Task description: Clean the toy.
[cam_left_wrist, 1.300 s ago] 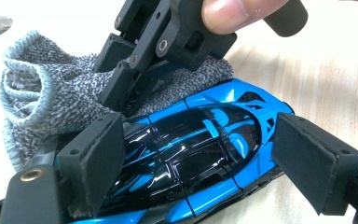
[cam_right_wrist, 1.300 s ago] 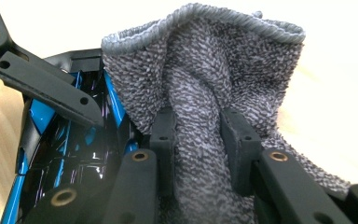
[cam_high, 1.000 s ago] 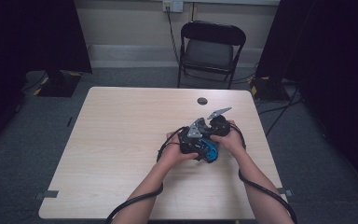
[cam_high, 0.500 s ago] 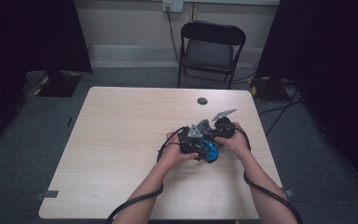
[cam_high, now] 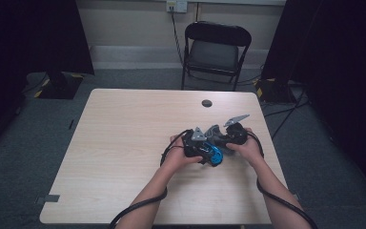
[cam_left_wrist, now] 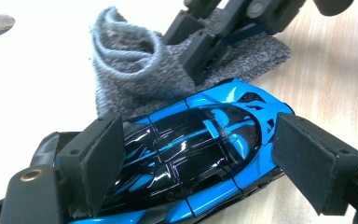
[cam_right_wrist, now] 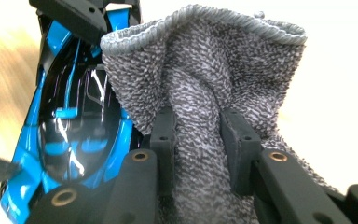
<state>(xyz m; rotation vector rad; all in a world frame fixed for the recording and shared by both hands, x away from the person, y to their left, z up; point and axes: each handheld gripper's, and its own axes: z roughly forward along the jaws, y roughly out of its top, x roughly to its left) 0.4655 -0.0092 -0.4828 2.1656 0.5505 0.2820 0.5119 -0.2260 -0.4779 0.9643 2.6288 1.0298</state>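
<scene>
A glossy blue and black toy car (cam_left_wrist: 200,149) lies across my left gripper (cam_left_wrist: 200,161), which is shut on its sides just above the table. From the high view the car (cam_high: 214,155) sits between the two hands at the table's right half. A grey knitted sock (cam_right_wrist: 205,70) hangs with its cuff open, and my right gripper (cam_right_wrist: 198,149) is shut on a pinched fold of it. The sock (cam_left_wrist: 130,70) lies right beside the car, its opening near the car's end. The right gripper (cam_left_wrist: 205,56) reaches in from the top of the left gripper view.
The light wooden table (cam_high: 124,143) carries a small dark round disc (cam_high: 207,103) near its far edge. A black folding chair (cam_high: 217,47) stands behind the table. Cables trail from both grippers along the person's forearms.
The right gripper with the sock has shifted slightly to the right. The left gripper and the car have stayed put.
</scene>
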